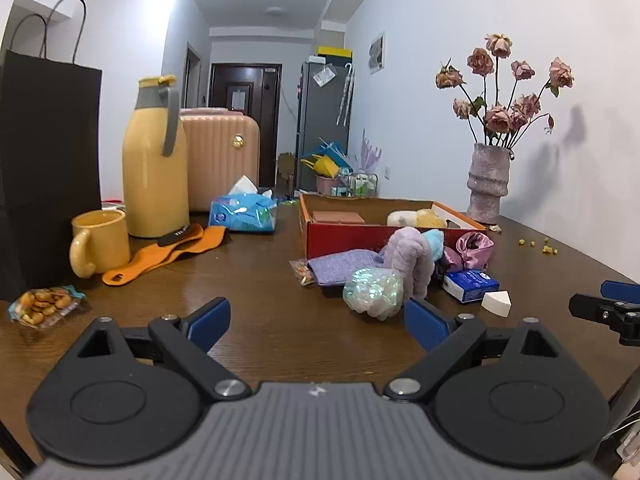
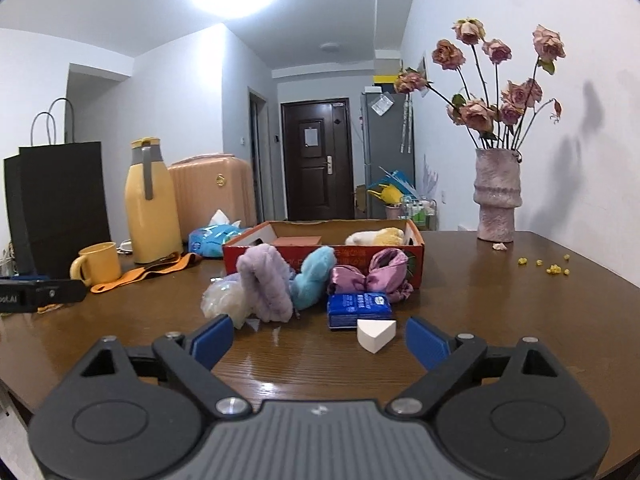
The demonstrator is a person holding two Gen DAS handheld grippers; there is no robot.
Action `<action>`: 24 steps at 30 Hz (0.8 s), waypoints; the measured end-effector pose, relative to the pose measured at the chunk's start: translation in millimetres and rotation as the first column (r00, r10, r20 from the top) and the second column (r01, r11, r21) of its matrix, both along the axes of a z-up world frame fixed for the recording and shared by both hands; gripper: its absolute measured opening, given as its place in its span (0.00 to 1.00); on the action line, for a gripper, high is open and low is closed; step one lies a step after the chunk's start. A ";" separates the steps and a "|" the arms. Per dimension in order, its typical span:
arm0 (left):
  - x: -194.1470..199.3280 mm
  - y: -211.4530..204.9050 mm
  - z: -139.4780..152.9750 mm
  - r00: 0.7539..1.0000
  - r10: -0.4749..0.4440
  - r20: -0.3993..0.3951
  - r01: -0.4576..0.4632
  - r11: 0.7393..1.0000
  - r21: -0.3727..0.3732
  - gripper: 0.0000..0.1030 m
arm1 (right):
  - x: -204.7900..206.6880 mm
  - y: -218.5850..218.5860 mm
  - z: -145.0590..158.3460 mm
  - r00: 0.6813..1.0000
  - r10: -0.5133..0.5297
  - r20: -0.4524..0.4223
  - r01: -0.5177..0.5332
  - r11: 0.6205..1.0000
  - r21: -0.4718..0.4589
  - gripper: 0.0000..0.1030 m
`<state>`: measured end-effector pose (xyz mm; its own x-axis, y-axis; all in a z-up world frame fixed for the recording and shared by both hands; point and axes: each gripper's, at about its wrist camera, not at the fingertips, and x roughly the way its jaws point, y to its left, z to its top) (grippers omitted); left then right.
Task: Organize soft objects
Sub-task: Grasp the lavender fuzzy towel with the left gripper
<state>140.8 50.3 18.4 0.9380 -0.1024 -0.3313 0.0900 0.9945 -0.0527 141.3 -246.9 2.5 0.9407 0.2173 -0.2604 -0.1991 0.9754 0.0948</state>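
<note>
— Where are the soft things sitting?

— They are lying in a heap on the brown table [image 2: 500, 300], just in front of the red cardboard box [image 2: 280, 258]. A lilac fluffy piece [image 2: 266, 284] is standing at the middle, a light blue fluffy one [image 2: 314, 280] is leaning beside it, and a shiny pink satin scrunchie [image 2: 372, 276] is resting against the box wall. An iridescent pouf [image 1: 374, 292] is lying on the near left of the heap.

— And nearer the claws?

— A white wedge sponge [image 2: 376, 334] is lying closest, touching a blue packet [image 2: 358, 308] behind it.

— What are the claws doing?

— The left gripper [image 1: 318, 324] is hovering with its jaws spread wide and nothing between them; the pouf is sitting just beyond its right finger. The right gripper [image 2: 320, 338] is gaping just as wide (also empty), with the wedge lying just ahead between its fingers, untouched.

— Anything in the box?

— A reddish block [image 2: 298, 241] and some cream and yellow soft pieces [image 2: 376, 237] are resting inside.
</note>
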 end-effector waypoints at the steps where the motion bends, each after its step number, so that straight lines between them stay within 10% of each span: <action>1: 3.3 -2.5 -0.9 1.000 -0.007 -0.005 0.007 1.000 0.000 0.93 | 3.3 -0.5 0.1 1.000 0.003 -0.005 -0.003 1.000 0.004 0.89; 14: 85.6 -52.2 -8.9 0.993 -0.119 -0.026 0.120 0.990 0.069 0.88 | 74.7 0.3 -11.6 0.994 0.043 -0.099 -0.040 0.999 0.037 0.75; 21: 146.1 -101.6 -17.9 0.983 -0.179 -0.027 0.180 0.948 0.263 0.67 | 109.2 5.5 -20.9 0.987 0.070 -0.144 -0.062 0.996 0.062 0.74; 23: 159.8 -111.7 -23.0 0.981 -0.189 -0.038 0.192 0.936 0.294 0.53 | 112.6 7.9 -22.7 0.986 0.082 -0.147 -0.073 0.995 0.066 0.74; 24: 166.0 -115.6 -24.9 0.980 -0.191 -0.048 0.197 0.934 0.299 0.30 | 113.9 8.6 -23.5 0.985 0.088 -0.149 -0.078 0.994 0.070 0.74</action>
